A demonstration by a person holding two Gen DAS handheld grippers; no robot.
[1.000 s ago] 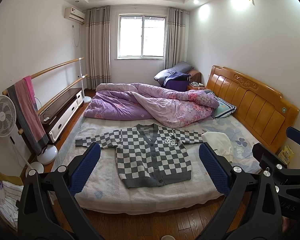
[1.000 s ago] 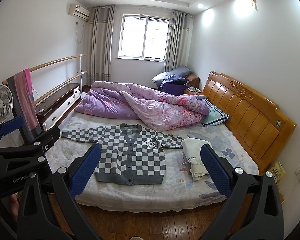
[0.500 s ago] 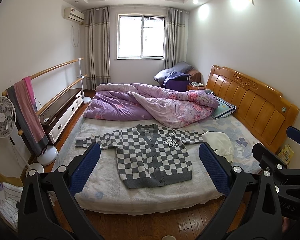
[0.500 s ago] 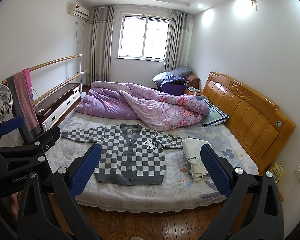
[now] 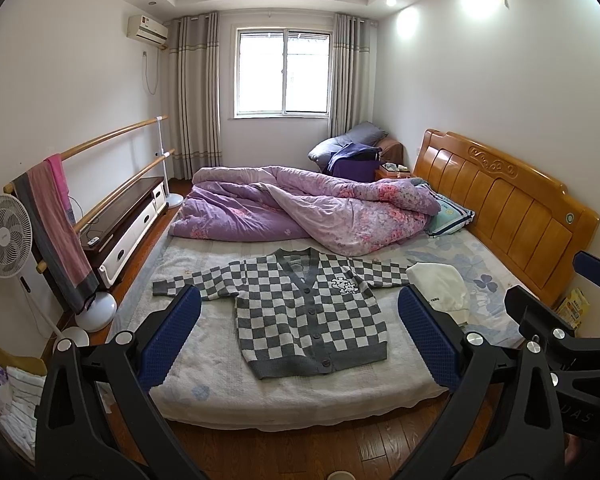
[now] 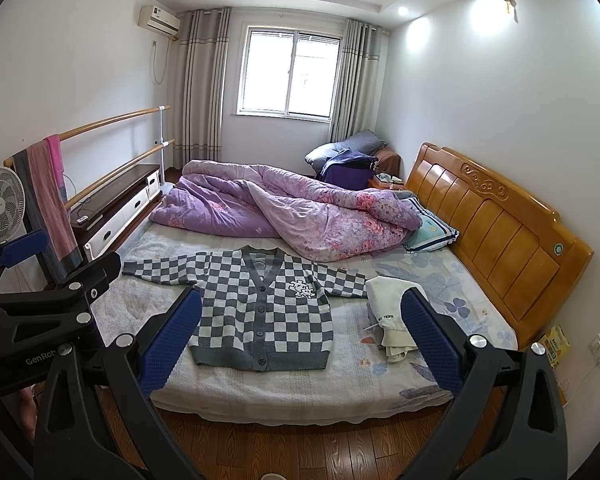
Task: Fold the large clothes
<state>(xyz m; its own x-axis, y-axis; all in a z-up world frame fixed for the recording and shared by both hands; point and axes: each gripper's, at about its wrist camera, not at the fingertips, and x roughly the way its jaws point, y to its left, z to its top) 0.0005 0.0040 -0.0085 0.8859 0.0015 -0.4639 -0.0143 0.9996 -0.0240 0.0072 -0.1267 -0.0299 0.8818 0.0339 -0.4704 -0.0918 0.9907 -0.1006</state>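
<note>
Both tools (left (image 5: pixel 299 334), right (image 6: pixel 302 338)) unmoved, wide open, empty, cardigan (image 5: pixel 300 312) unshifted

A checked cardigan (image 6: pixel 262 308) lies flat (sleeves spread) beside folded white clothes (image 6: pixel 388 318).

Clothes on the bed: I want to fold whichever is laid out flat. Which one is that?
The grey-and-white checkered cardigan, spread flat with both sleeves out on the bed. The white garment beside its sleeve is already in a folded bundle.

"GenRob" on left claw (image 6: pixel 40 264)
</note>
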